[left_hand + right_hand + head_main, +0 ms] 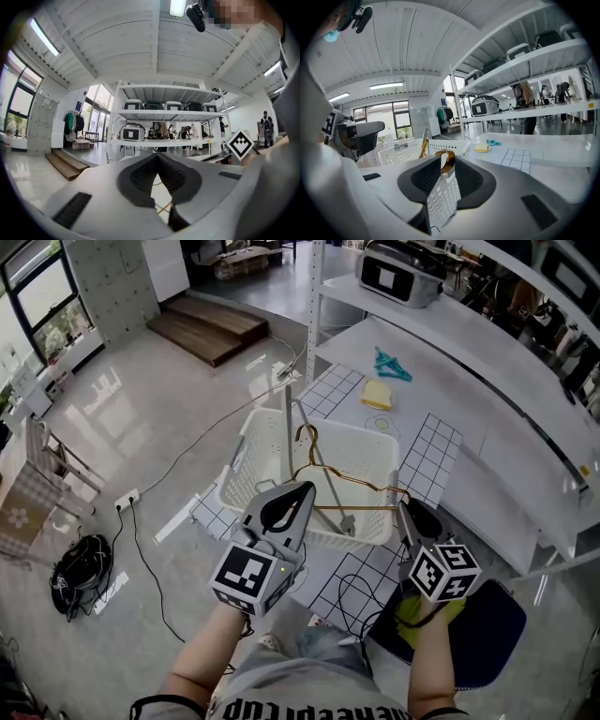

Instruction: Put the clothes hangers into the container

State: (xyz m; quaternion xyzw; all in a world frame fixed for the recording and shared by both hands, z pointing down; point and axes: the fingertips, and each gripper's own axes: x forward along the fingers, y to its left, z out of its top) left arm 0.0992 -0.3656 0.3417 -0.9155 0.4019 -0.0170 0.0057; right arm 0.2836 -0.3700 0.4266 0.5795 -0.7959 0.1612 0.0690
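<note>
Two hangers in: we count a grey hanger (289, 423) and a gold hanger (446, 161) inside the white container (242, 465). The grey one stands upright beyond both pairs of fingers.
Right gripper (444, 164): its fingers (417, 176) are drawn in on the curved corner loop of the gold hanger. The loop sits right between the tips, so we judge it held.
Below the right fingers: the container's perforated wall runs up between them, so the loop is at the rim, not down inside.
Left gripper (157, 157): its fingers (140, 176) are closed with the tips meeting. We see nothing pinched there, only thin gold wire showing through the gap beyond them.
Gold hanger's lie: it stretches across the container from just ahead of the left fingers to the right fingers, with its hook rising beyond them.
Done so far: we judge the grey hanger placed and the gold one nearly so.
Left to do: let go of the gold hanger so it drops fully in.
Far beyond the fingers: a teal item (392, 364), possibly another hanger, lies on the table (441, 381) beside a yellow pad (378, 395), well apart from the container.
</note>
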